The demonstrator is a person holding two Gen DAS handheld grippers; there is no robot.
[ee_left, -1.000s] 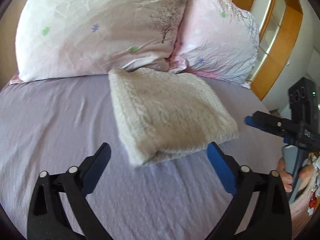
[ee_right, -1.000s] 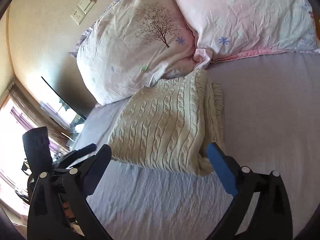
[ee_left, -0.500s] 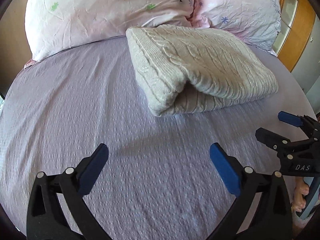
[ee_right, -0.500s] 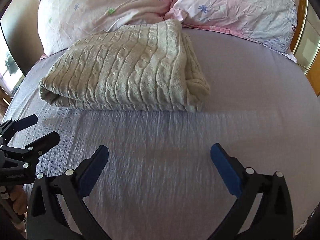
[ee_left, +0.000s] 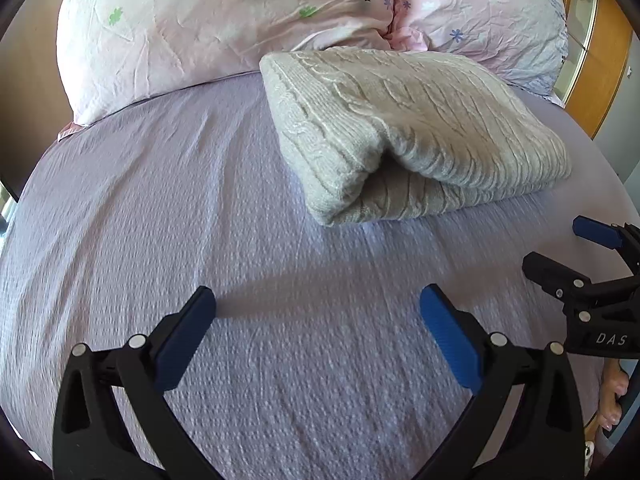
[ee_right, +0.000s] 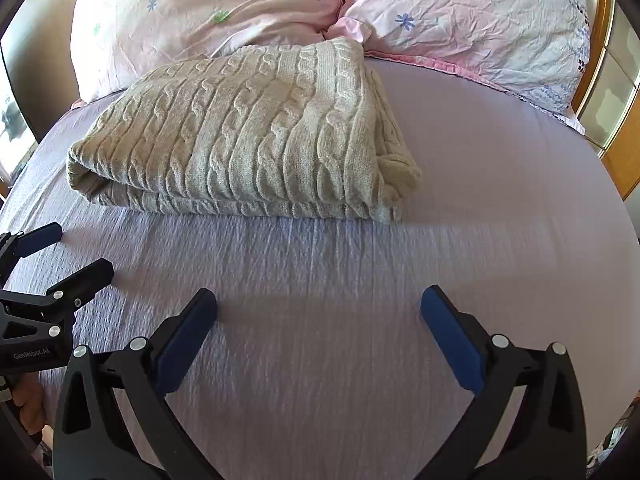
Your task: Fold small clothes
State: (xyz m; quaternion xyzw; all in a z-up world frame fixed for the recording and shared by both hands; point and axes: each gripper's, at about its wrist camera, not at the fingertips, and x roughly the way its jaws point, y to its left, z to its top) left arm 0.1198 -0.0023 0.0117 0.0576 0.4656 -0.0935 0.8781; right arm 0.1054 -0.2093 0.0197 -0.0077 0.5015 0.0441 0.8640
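Observation:
A cream cable-knit sweater lies folded into a thick rectangle on the lilac bed sheet, its far edge against the pillows. It also shows in the right wrist view. My left gripper is open and empty, above bare sheet well short of the sweater. My right gripper is open and empty, also short of the sweater. The right gripper shows at the right edge of the left wrist view, the left gripper at the left edge of the right wrist view.
Two pink floral pillows lean at the head of the bed behind the sweater. A wooden cabinet frame stands to the right of the bed. A dark wall and window are at the left.
Both grippers have drawn back from the folded sweater toward the foot of the bed and levelled out. The sweater now lies farther off and has not changed shape.

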